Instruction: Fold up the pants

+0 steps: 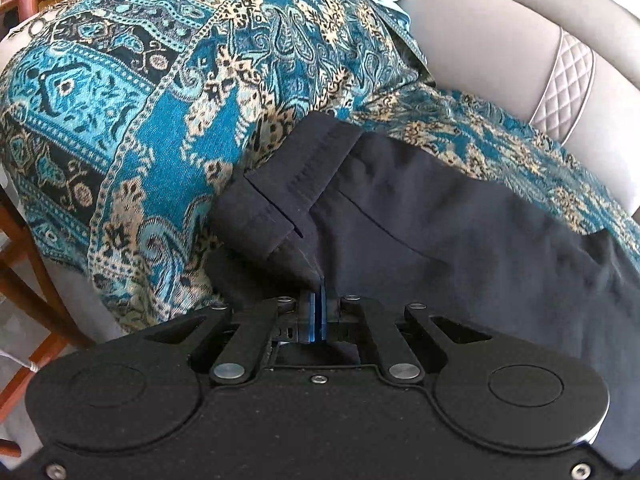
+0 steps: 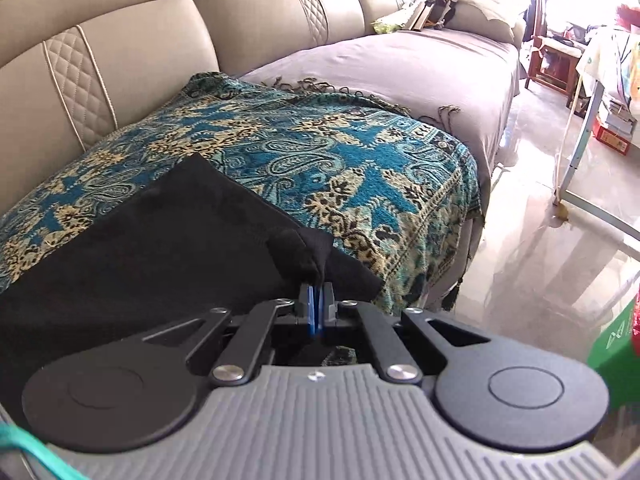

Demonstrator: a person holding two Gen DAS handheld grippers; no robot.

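Pants (image 1: 440,208) pinched in both grippers' jaws

A teal paisley throw (image 2: 320,160) lay over the beige leather sofa (image 2: 140,40) — fringe trailing onto a grey seat cover (image 2: 400,60). Wooden chair legs (image 1: 28,280) stood beside it; the tiled floor (image 2: 540,240) gleamed.

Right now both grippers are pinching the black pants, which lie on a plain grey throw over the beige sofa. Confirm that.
One thing is wrong: the throw is not plain grey. It is teal, patterned in black and tan, as both wrist views show. The rest stands: the left gripper and right gripper are each shut on the black pants, which lie on that throw over the beige sofa.
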